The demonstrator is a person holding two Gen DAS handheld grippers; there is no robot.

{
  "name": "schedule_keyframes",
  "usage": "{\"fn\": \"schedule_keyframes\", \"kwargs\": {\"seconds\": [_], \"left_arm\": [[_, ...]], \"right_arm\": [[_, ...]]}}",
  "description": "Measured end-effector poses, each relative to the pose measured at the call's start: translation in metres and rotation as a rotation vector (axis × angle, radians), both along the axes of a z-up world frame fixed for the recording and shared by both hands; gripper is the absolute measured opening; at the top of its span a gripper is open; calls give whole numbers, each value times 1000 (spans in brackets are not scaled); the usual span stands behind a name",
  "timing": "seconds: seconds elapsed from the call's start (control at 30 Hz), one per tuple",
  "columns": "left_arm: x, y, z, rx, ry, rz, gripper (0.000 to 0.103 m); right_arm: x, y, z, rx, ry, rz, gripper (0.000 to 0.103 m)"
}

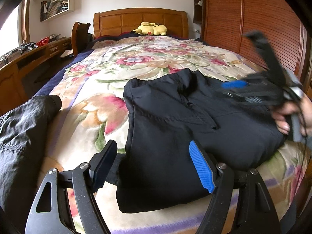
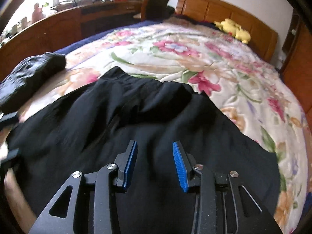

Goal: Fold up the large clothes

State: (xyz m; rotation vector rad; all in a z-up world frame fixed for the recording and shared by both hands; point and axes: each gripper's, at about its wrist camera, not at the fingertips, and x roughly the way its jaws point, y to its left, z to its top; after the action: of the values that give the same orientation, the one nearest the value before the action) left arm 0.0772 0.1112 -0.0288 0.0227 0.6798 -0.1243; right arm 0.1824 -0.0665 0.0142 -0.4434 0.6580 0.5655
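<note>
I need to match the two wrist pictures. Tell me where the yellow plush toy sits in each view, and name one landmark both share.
Left wrist view: the yellow plush toy lies top centre, at the head of the bed.
Right wrist view: the yellow plush toy lies upper right, at the head of the bed.
Shared landmark: the wooden headboard right behind the toy.

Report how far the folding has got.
Done: the black trousers lie folded into a compact block on the bed. In hand: nothing is gripped; the left gripper straddles their near corner, and the right gripper hovers open above them. Left: the dark garment beside them, still crumpled.
</note>
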Motion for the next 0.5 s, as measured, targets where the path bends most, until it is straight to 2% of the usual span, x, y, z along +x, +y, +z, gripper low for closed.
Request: {"fn": "schedule_keyframes", "kwargs": {"seconds": [0.23, 0.5], "left_arm": [[-4, -2, 2, 1, -6, -1, 77], [-13, 1, 0, 2, -4, 10, 77]], "right_arm": [[-69, -47, -9, 37, -36, 4, 39], [-102, -75, -28, 56, -32, -35, 39]]}}
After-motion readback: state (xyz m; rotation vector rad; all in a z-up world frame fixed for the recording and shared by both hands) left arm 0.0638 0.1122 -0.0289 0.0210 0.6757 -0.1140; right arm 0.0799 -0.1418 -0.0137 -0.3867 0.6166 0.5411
